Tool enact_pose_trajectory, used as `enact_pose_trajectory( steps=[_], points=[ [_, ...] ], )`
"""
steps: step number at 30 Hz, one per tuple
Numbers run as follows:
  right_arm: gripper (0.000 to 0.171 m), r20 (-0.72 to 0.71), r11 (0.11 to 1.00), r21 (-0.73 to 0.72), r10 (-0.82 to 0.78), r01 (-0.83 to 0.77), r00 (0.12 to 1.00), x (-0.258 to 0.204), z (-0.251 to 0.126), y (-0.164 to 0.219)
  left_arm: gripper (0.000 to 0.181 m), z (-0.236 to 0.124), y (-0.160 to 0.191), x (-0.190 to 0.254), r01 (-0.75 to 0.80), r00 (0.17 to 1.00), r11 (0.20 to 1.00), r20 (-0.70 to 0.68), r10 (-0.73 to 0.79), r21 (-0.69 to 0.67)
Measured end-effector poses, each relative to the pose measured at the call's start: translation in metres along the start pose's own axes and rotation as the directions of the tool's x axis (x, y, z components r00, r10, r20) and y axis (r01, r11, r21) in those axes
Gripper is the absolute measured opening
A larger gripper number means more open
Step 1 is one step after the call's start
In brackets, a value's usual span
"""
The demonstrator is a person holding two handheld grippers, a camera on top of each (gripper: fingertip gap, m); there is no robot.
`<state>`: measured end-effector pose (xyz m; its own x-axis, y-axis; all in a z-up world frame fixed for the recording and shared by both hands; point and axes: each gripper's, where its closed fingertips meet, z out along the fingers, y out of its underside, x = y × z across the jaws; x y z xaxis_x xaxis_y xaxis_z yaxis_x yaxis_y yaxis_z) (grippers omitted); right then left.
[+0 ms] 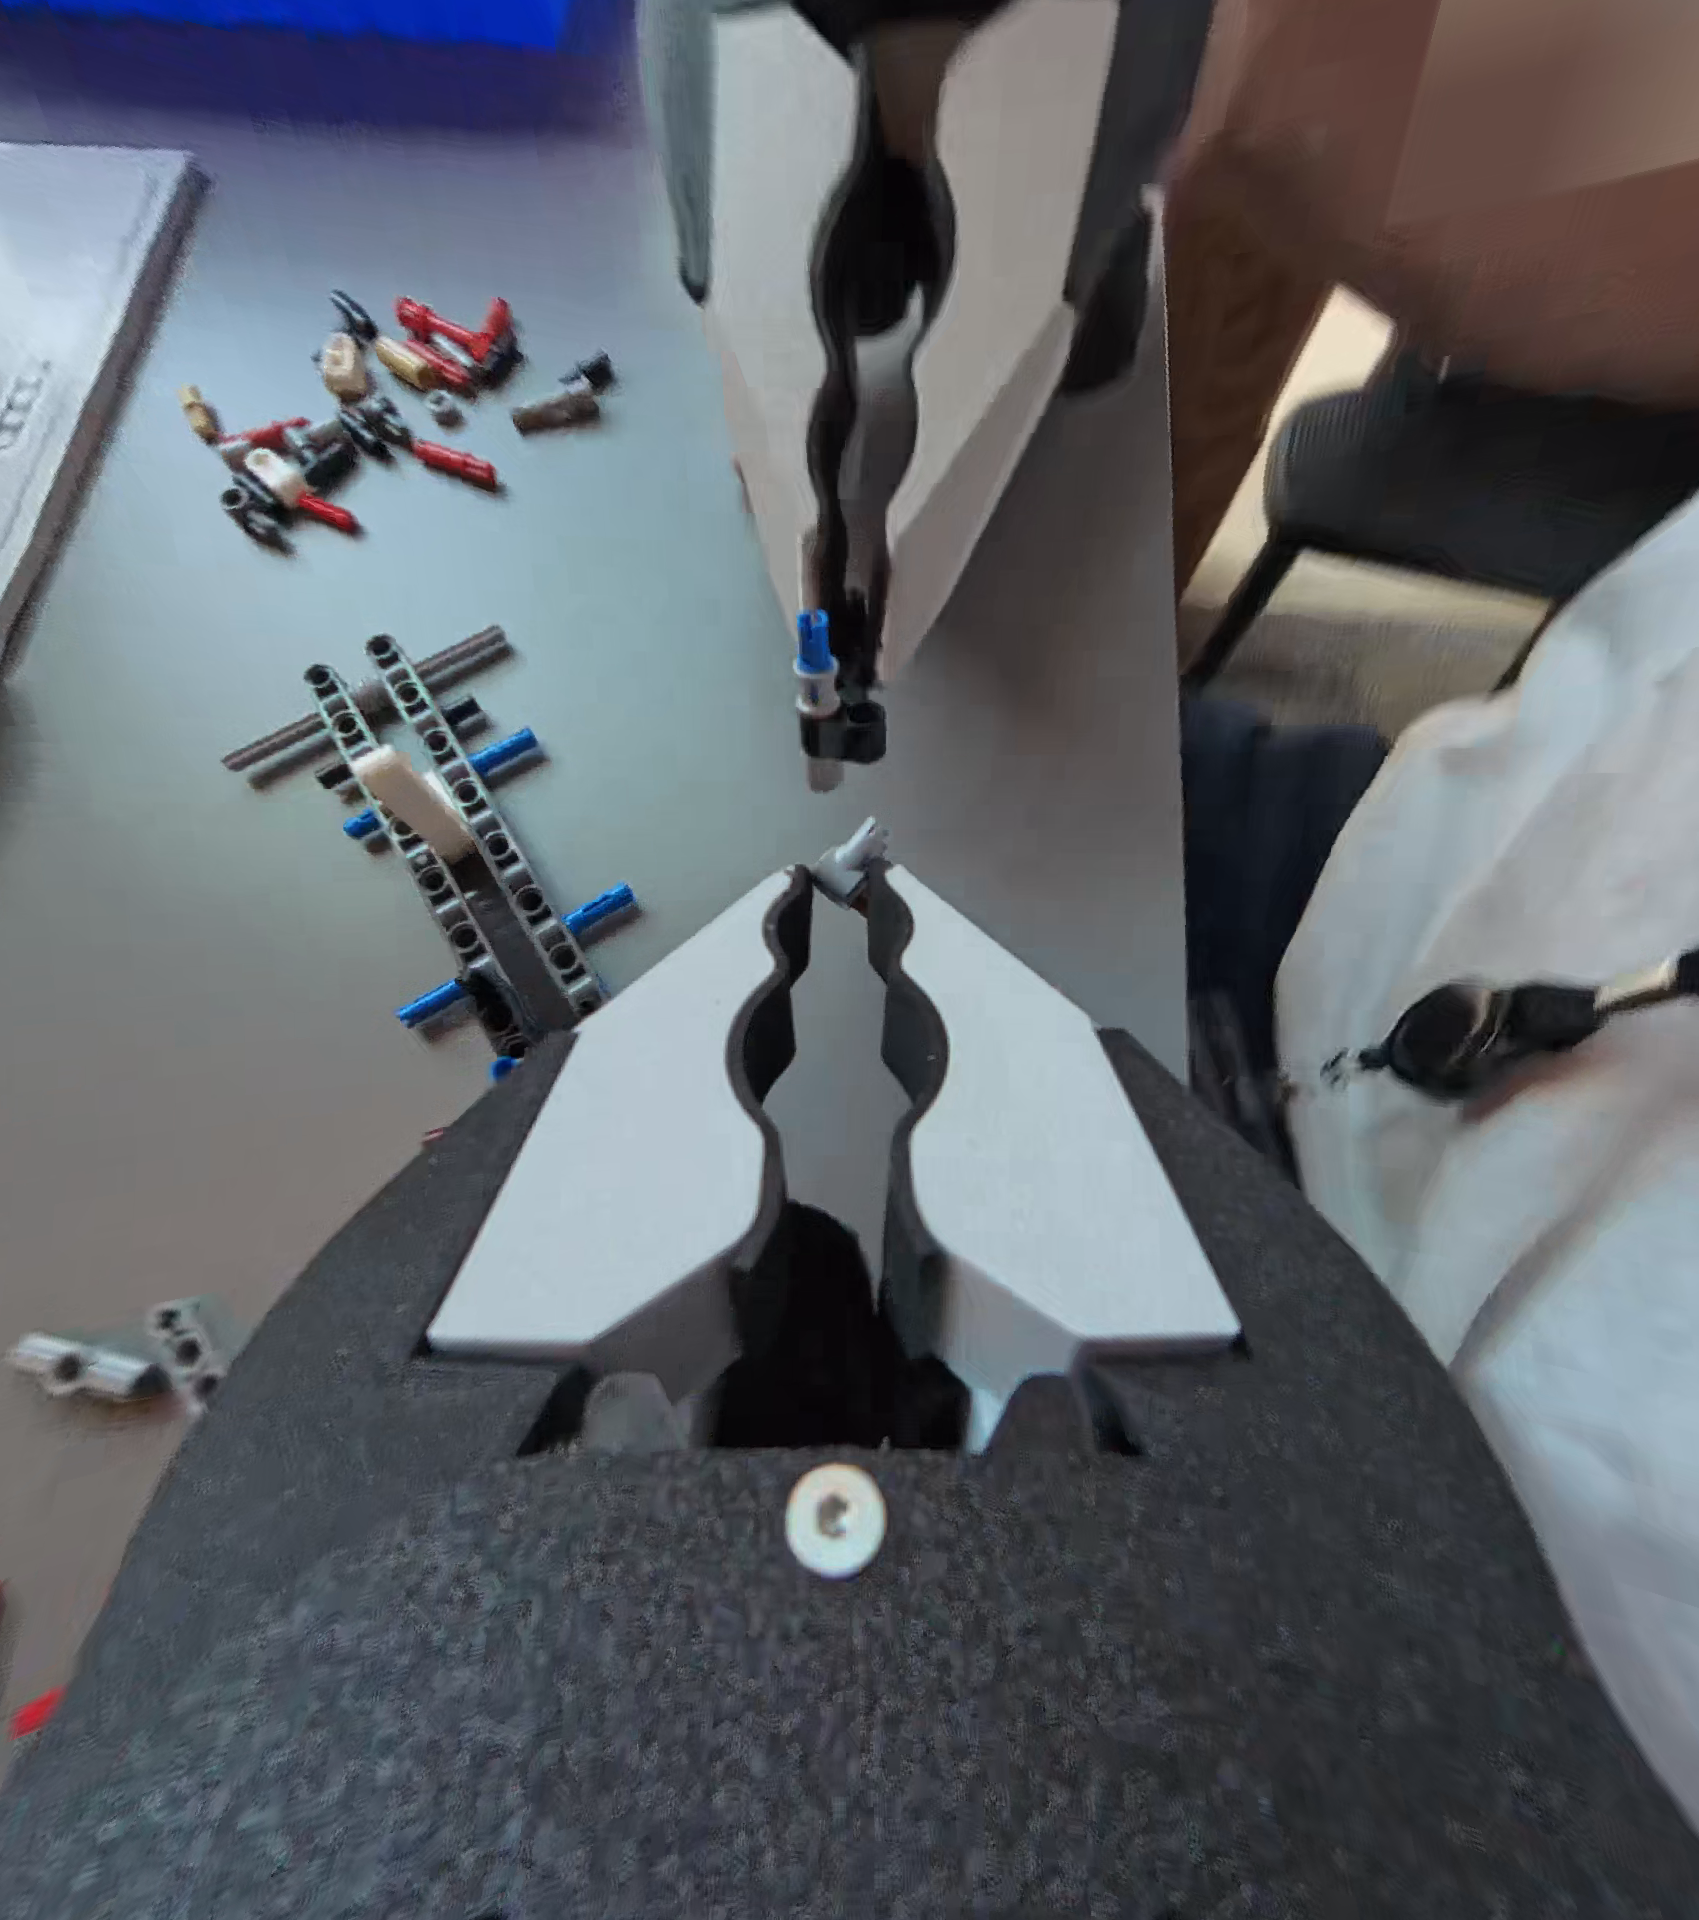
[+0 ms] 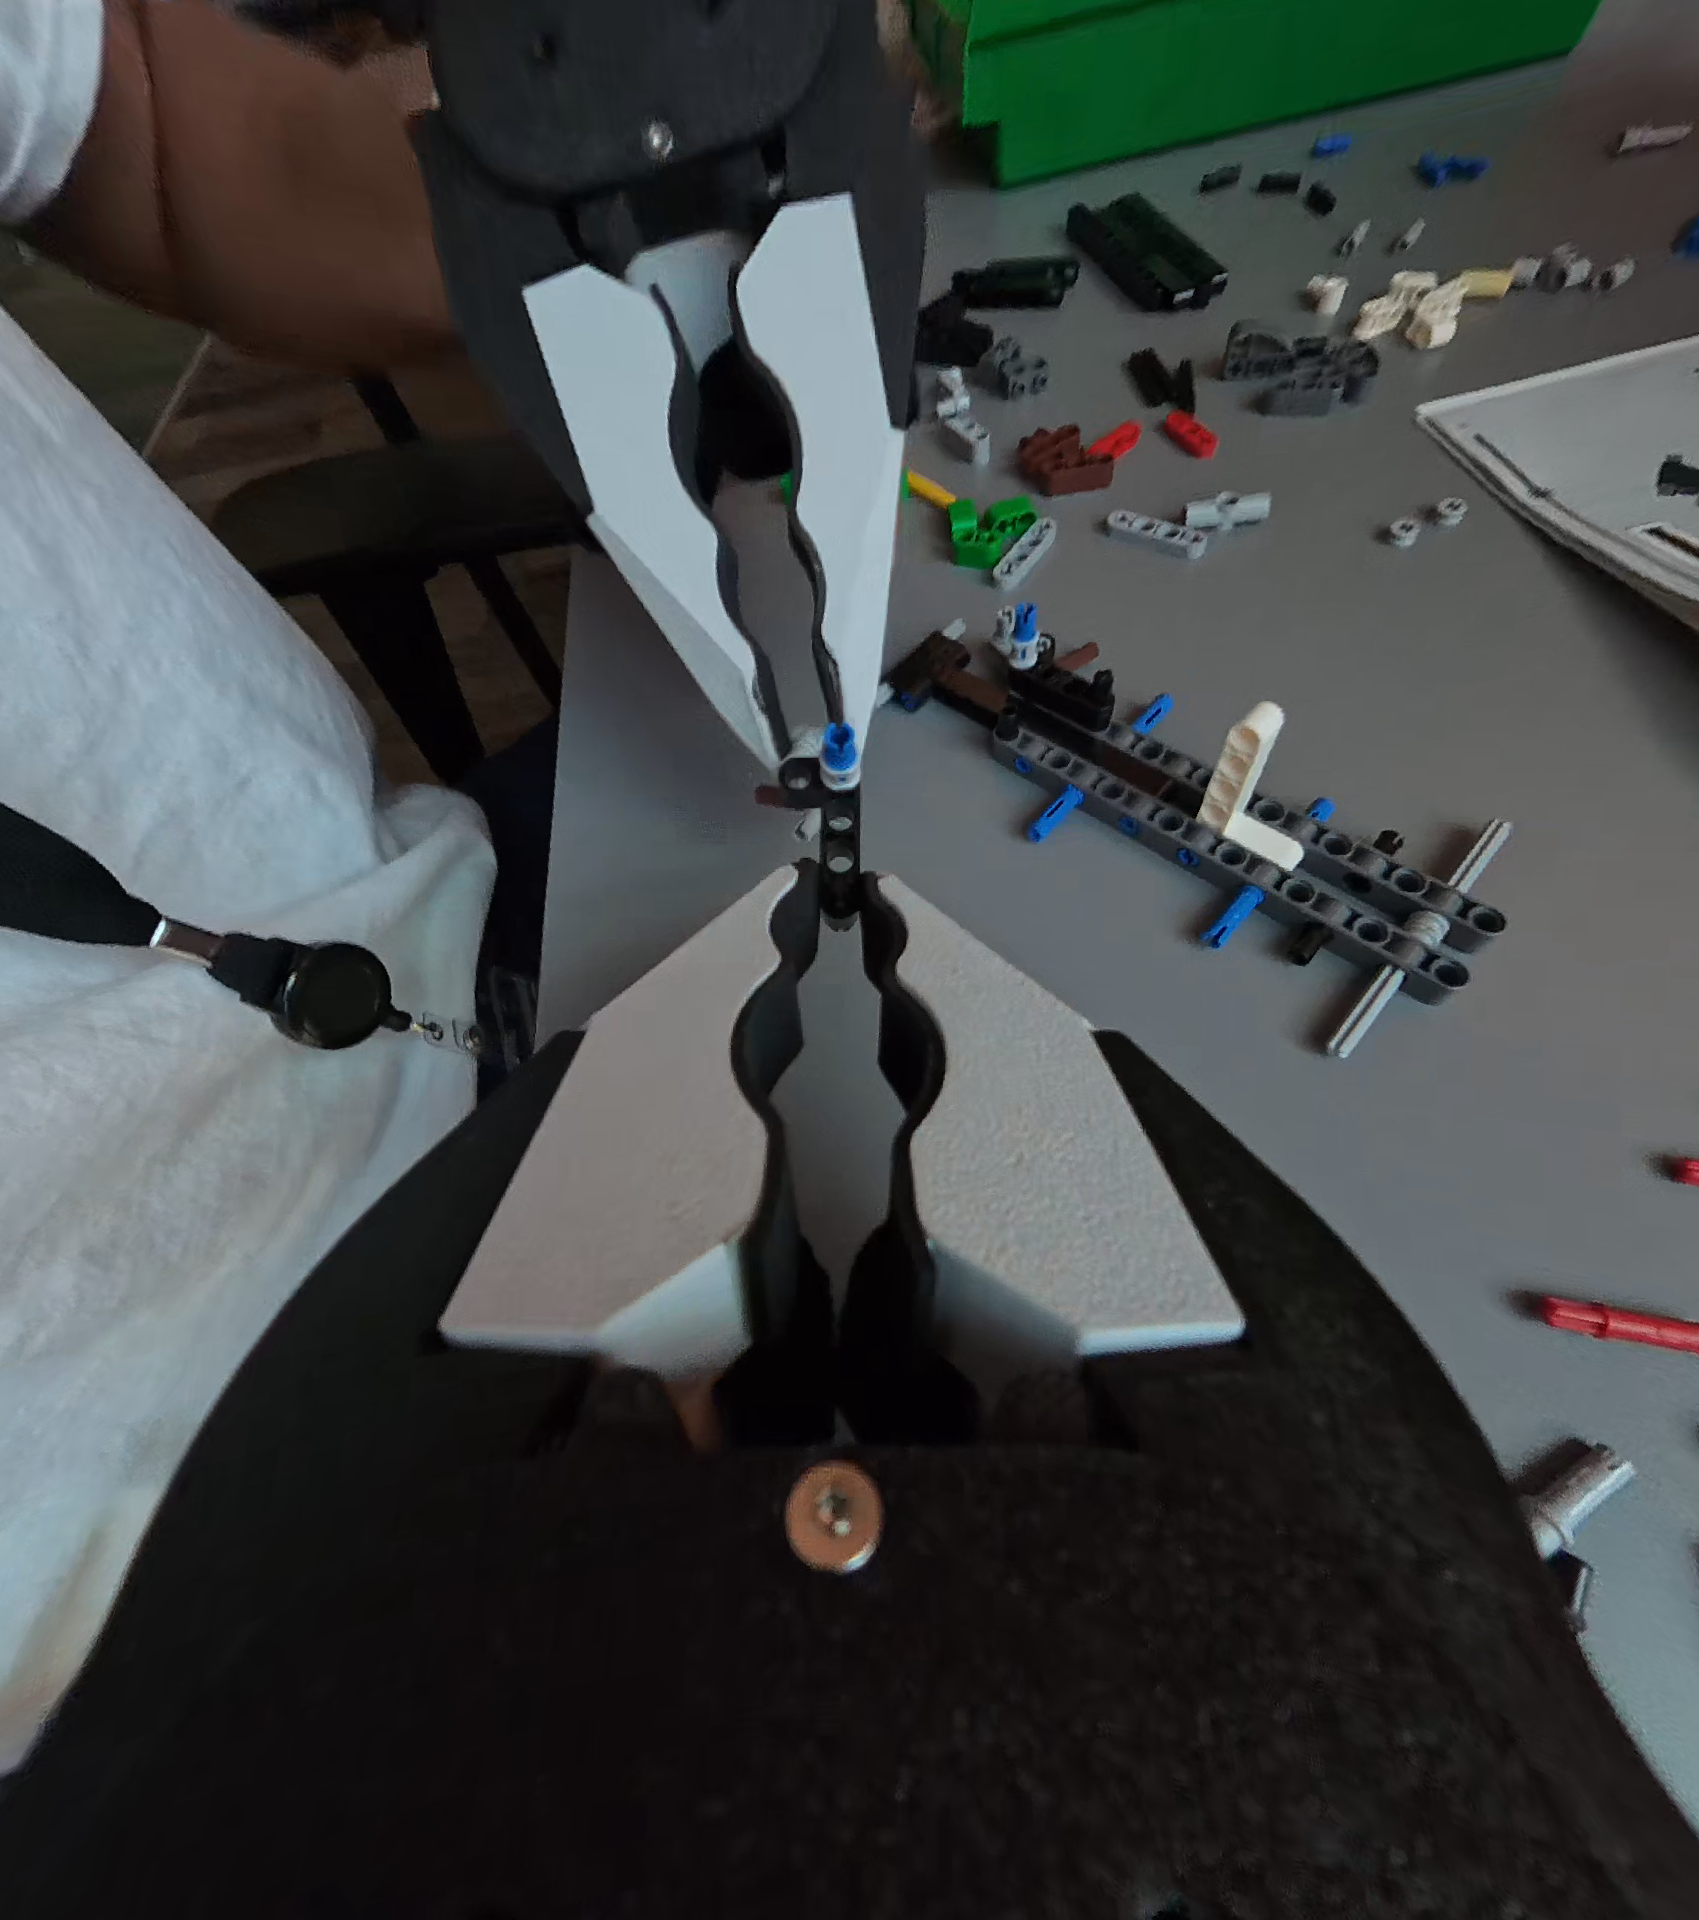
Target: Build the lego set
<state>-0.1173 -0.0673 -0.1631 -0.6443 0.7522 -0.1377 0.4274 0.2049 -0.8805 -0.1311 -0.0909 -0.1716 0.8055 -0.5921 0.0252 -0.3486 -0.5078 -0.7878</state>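
My right gripper [image 2: 837, 896] is shut on a short black beam [image 2: 840, 854] held in the air over the table's near edge. The beam's far end carries a blue pin [image 2: 837, 746] with a pale bush. My left gripper [image 1: 843, 885] is shut on a small grey connector [image 1: 851, 860]. It points straight at the right gripper [image 1: 840, 665], with the connector just short of the black beam [image 1: 843, 732]. In the right wrist view the left gripper [image 2: 812, 750] comes down from above to the beam's far end. A long grey beam assembly [image 1: 471, 842] [image 2: 1240, 842] with blue pins and a white angled piece lies on the table.
Loose red, black and tan parts [image 1: 377, 405] lie beyond the assembly, and more mixed parts [image 2: 1240, 343] lie near a green box [image 2: 1240, 73]. An instruction booklet [image 2: 1655, 488] lies open. Red axles [image 2: 1634, 1325] lie at the right. A person in a white shirt [image 2: 97, 935] sits at the table edge. Only a small space, under 4 cm, lies between the two pairs of fingers.
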Motion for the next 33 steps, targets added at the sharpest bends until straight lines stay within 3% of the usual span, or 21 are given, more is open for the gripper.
enact_pose_trajectory(
  steps=[3,6,9,11,33],
  points=[
    [0.004,0.015,0.988,0.149,0.048,-0.050,0.999,-0.001,-0.008,-0.018,0.009,-0.009,-0.022,0.002,0.256,0.966,0.939,-0.025,-0.258,0.230],
    [0.004,0.061,0.963,0.250,0.092,-0.105,0.994,-0.004,-0.018,-0.029,0.008,-0.018,-0.036,0.005,0.445,0.893,0.803,-0.125,-0.433,0.397],
    [0.004,0.070,0.976,0.196,0.087,-0.099,0.994,-0.008,-0.015,-0.023,0.008,-0.024,-0.036,0.001,0.579,0.805,0.664,-0.207,-0.555,0.473],
    [0.004,0.055,0.985,0.155,0.068,-0.076,0.996,-0.009,-0.010,-0.020,0.008,-0.029,-0.036,-0.001,0.610,0.779,0.615,-0.238,-0.580,0.499],
    [0.004,0.023,0.985,0.162,0.052,-0.055,0.998,-0.005,-0.002,-0.035,0.007,-0.038,-0.035,-0.004,0.623,0.758,0.558,-0.247,-0.603,0.548]
  ],
)
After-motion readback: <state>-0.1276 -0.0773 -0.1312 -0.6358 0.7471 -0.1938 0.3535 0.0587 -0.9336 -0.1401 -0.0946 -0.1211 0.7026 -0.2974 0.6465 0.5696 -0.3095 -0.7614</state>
